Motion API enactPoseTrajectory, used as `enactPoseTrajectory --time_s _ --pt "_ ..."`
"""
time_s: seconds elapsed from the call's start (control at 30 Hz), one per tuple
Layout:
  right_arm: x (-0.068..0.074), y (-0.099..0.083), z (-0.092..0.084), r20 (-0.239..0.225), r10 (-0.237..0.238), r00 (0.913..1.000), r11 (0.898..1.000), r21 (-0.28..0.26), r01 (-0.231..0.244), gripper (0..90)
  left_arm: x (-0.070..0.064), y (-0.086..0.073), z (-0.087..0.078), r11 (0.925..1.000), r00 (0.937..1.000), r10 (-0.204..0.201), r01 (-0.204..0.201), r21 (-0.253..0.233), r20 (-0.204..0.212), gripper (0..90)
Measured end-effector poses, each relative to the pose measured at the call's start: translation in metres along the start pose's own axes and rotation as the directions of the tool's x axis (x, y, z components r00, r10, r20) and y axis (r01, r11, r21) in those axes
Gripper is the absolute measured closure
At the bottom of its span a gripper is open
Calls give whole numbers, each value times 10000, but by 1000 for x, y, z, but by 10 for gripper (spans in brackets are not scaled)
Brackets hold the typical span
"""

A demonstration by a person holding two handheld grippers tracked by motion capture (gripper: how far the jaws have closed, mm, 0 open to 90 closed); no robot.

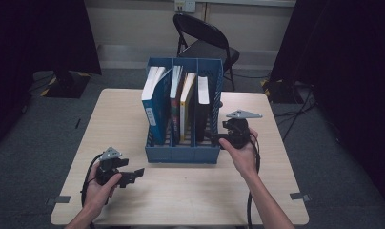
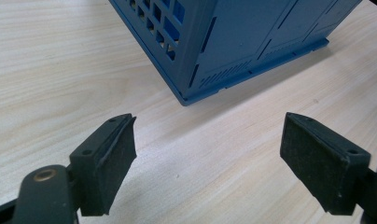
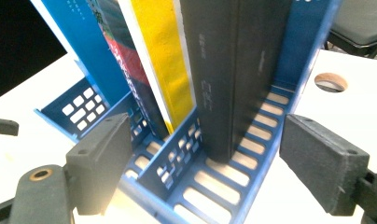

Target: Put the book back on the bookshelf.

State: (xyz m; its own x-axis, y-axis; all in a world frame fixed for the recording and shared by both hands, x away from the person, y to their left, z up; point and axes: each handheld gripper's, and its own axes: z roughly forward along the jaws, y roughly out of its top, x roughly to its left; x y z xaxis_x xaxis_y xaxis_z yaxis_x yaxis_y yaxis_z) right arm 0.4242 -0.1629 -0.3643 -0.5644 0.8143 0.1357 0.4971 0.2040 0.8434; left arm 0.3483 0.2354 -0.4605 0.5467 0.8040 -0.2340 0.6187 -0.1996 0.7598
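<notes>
This place looks like a recording room or a lab, not a home. Dark curtains (image 1: 43, 33) hang at both sides, and cables (image 1: 295, 114) lie on the grey carpet floor (image 1: 33, 138). A plain wooden table (image 1: 119, 109) stands alone in the middle, with a black folding chair (image 1: 205, 40) behind its far edge.

— Dim in the high view, dark at left and right, soft overall?
— Yes. Brighter up close: glare on table (image 3: 345, 116) far right, shadow under rack (image 2: 252, 42), blurred near jaws.
</notes>
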Motion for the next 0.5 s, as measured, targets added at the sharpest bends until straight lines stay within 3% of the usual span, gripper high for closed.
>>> enactPoseTrajectory --time_s 0.23,0.33,0.4,0.5 --pt "-11 -15 -25 247 -72 9997 9999 81 70 161 2 1 -1 10000 10000 -68 68 -55 54 173" --pt "-17 -22 -35 470 -106 9988 9999 115 101 159 5 2 -7 9992 9999 -133 136 -378 90 173" --pt "-22 -29 -44 585 7 9983 10000 -4 -7 158 6 2 -11 9988 9999 -15 8 -493 -151 167" --pt "-30 -41 -55 830 224 9963 9997 -8 -225 178 8 1 -13 9986 9997 -163 153 -515 -178 167"
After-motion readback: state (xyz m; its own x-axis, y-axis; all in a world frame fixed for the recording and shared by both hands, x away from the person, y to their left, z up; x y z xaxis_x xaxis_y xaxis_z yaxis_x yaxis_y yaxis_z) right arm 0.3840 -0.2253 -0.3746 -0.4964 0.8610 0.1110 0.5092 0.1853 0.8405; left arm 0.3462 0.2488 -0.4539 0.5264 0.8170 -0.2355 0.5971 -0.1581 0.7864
